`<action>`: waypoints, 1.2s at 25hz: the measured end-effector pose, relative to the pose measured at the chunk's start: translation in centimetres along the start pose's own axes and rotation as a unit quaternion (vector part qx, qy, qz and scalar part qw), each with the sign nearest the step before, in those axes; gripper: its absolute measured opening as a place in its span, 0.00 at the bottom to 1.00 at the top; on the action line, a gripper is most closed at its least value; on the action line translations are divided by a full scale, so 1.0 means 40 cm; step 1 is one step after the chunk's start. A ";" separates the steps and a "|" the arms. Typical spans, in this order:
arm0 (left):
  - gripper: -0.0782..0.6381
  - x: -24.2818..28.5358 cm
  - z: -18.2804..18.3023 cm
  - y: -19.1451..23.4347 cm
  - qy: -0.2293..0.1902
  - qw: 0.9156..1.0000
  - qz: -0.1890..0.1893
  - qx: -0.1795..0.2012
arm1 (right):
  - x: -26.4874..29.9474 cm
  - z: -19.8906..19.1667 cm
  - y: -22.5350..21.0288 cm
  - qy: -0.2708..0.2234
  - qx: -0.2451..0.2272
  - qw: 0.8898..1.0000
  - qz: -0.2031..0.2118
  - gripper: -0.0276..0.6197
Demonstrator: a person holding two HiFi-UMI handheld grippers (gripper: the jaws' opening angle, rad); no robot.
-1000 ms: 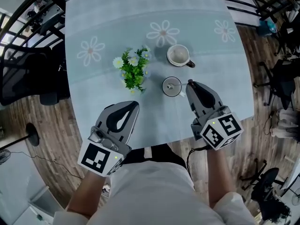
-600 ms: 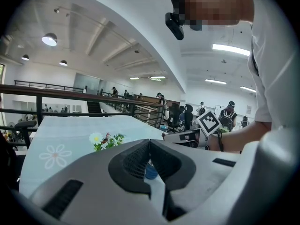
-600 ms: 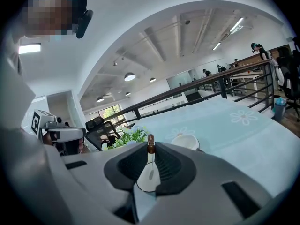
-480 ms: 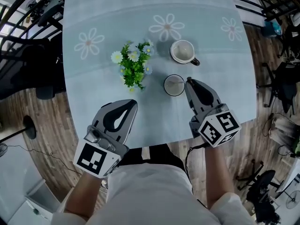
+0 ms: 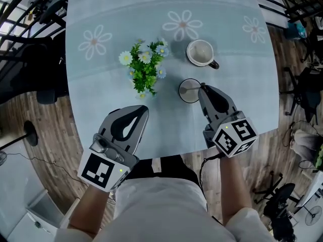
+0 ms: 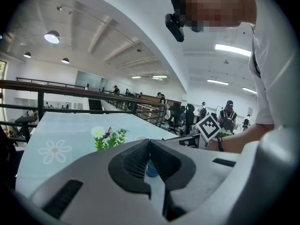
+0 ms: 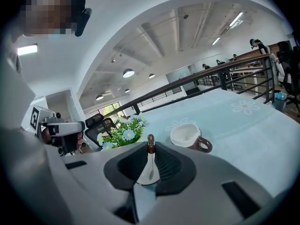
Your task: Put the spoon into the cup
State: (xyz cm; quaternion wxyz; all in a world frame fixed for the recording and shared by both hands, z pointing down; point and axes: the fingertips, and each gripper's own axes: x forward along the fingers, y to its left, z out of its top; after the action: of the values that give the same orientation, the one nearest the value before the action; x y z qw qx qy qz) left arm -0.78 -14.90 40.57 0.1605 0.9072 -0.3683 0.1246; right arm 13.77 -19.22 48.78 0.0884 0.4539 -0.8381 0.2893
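Observation:
A dark-rimmed cup [image 5: 189,91] stands on the pale blue table [image 5: 101,14], in front of the person. My right gripper [image 5: 203,88] has its tips at the cup's right rim and is shut on the brown end of the spoon [image 5: 196,88]. In the right gripper view the spoon [image 7: 150,159] runs from the closed tips [image 7: 150,145] down to its white bowl, which hangs over the cup's opening. My left gripper [image 5: 143,111] hovers over the near left part of the table. It is shut with nothing in it, and its tips [image 6: 150,142] meet.
A white cup with a brown handle [image 5: 201,52] [image 7: 186,136] stands just beyond the first cup. A bunch of flowers [image 5: 145,68] [image 7: 123,131] [image 6: 110,138] stands to the left of both cups. Chairs and railings surround the table, whose near edge is close to the person.
The head view has shifted a little, so everything sits slightly to the right. The right gripper stays at the cup's rim with the spoon. The left gripper holds still.

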 end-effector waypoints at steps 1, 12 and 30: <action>0.13 0.001 -0.002 0.000 0.000 1.000 0.000 -0.001 | 0.002 -0.004 -0.001 0.002 0.000 1.000 0.000 0.13; 0.13 0.006 -0.009 0.004 -0.005 1.000 0.001 -0.016 | 0.018 -0.033 -0.014 0.017 -0.006 1.000 -0.012 0.13; 0.13 0.018 -0.003 0.000 -0.002 1.000 -0.011 -0.007 | 0.021 -0.046 -0.048 0.020 -0.005 0.998 -0.057 0.13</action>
State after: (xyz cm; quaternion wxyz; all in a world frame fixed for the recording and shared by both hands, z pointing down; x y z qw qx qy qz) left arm -0.29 -15.29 40.90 0.1678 0.9101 -0.3599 0.1184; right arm 14.66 -19.58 51.39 0.1241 0.4948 -0.8102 0.2888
